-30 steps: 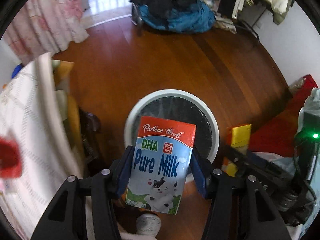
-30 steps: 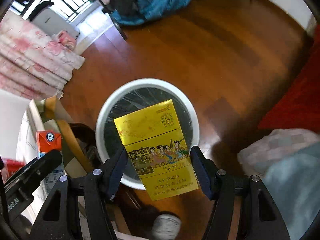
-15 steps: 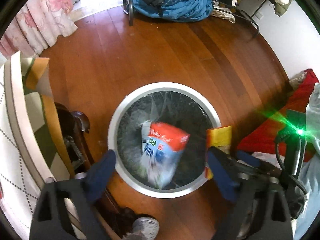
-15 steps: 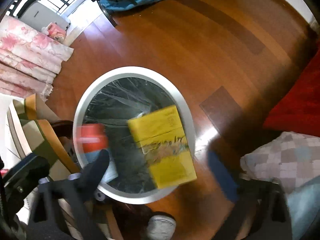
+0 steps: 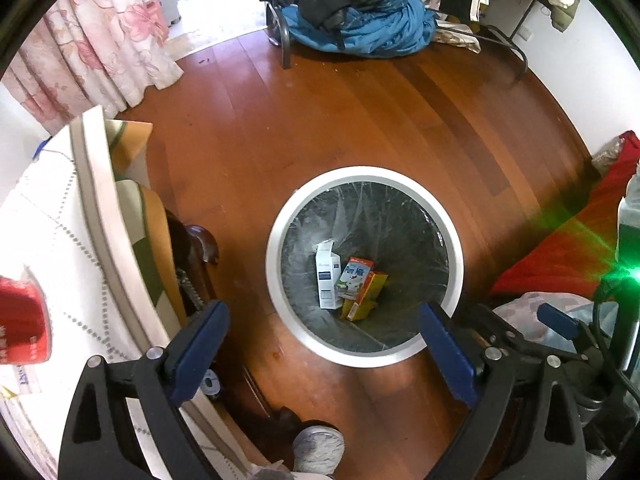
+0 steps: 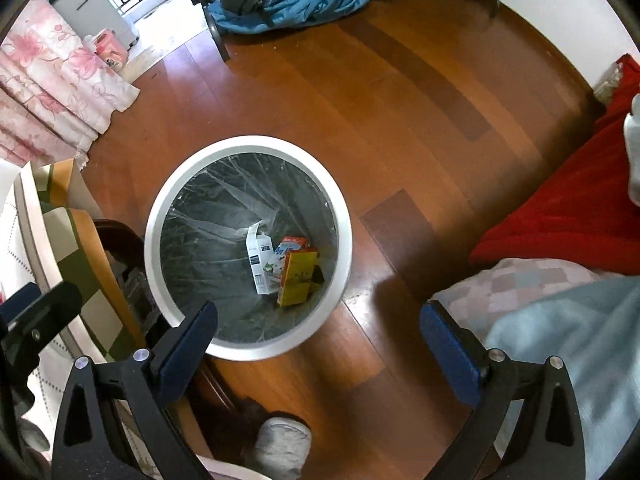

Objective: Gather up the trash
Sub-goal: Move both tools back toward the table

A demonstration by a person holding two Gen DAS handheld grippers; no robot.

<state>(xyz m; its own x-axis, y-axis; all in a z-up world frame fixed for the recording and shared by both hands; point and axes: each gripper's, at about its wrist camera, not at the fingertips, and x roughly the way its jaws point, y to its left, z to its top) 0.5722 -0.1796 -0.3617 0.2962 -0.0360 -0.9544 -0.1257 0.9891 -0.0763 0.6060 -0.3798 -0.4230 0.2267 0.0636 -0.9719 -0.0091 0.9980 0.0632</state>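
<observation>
Our blue-and-white milk carton (image 5: pixel 354 277) and yellow card box (image 5: pixel 367 296) have dropped into the round white trash bin (image 5: pixel 454 248). Our left claw (image 5: pixel 324 334) and right claw (image 6: pixel 318 338) are wide open, holding nothing. Next we look for more trash.

"Pure Milk" showed in blue on the milk carton (image 5: pixel 354 276) lying at the bottom of the bin (image 5: pixel 276 280). Print on the white box (image 5: pixel 327 280) and the yellow box (image 5: pixel 366 292) beside it was too small to read.
</observation>
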